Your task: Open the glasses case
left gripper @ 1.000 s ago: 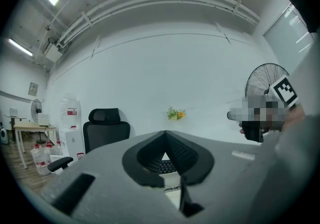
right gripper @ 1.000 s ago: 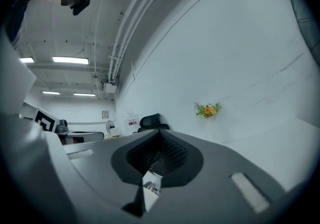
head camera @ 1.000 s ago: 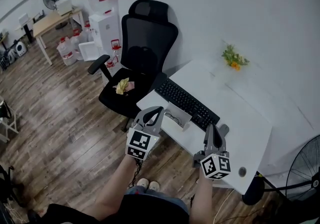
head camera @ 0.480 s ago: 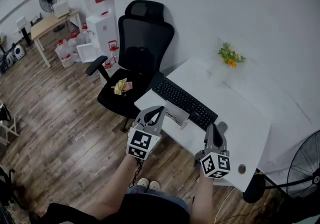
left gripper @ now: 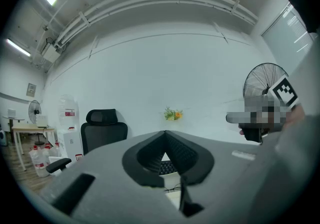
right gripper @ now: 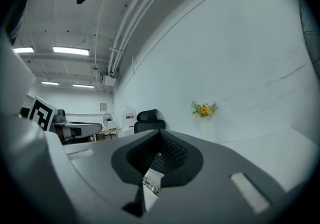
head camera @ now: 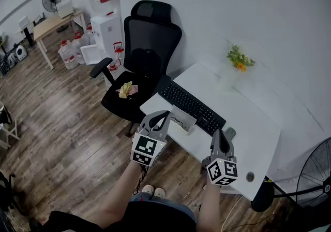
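The glasses case (head camera: 184, 121) is a pale box at the near edge of the white desk (head camera: 258, 122), just in front of the keyboard, with a dark glasses-like shape on it. My left gripper (head camera: 165, 114) is held level just left of the case, jaws shut and empty. Its own view shows the tips meeting (left gripper: 165, 132), with the case (left gripper: 172, 190) seen through the gap below them. My right gripper (head camera: 219, 131) hovers over the desk's near edge, right of the case. It is shut with nothing in it, its tips (right gripper: 160, 133) together.
A black keyboard (head camera: 192, 105) lies behind the case. A black office chair (head camera: 147, 60) with a yellow object on its seat stands left of the desk. Flowers (head camera: 239, 60) sit at the desk's far side. A floor fan (head camera: 316, 174) stands at the right.
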`<state>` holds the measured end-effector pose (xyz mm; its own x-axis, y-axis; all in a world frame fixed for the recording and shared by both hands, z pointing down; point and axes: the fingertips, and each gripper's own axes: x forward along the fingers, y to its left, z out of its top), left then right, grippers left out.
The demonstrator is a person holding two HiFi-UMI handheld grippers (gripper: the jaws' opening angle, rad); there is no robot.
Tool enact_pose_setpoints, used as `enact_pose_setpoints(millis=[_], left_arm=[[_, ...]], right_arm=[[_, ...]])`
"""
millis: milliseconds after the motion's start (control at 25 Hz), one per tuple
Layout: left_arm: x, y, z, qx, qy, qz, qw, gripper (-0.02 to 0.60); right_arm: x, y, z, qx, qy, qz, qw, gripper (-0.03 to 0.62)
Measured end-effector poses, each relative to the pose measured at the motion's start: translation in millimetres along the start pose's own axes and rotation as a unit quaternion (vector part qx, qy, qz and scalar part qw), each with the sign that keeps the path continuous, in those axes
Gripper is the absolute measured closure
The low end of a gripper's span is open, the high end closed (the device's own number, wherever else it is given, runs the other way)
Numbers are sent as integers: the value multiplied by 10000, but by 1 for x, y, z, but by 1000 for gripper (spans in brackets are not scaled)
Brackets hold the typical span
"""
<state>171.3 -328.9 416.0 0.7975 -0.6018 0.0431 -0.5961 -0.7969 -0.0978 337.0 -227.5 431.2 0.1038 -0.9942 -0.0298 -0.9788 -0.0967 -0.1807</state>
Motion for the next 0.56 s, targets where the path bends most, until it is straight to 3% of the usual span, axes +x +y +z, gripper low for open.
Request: enact_pose_setpoints(millis=[560], left_arm=[[0, -1, -3, 22, 33, -36, 10000, 574]], right_arm=[[-1, 5, -3, 21, 24, 59, 10000, 588]])
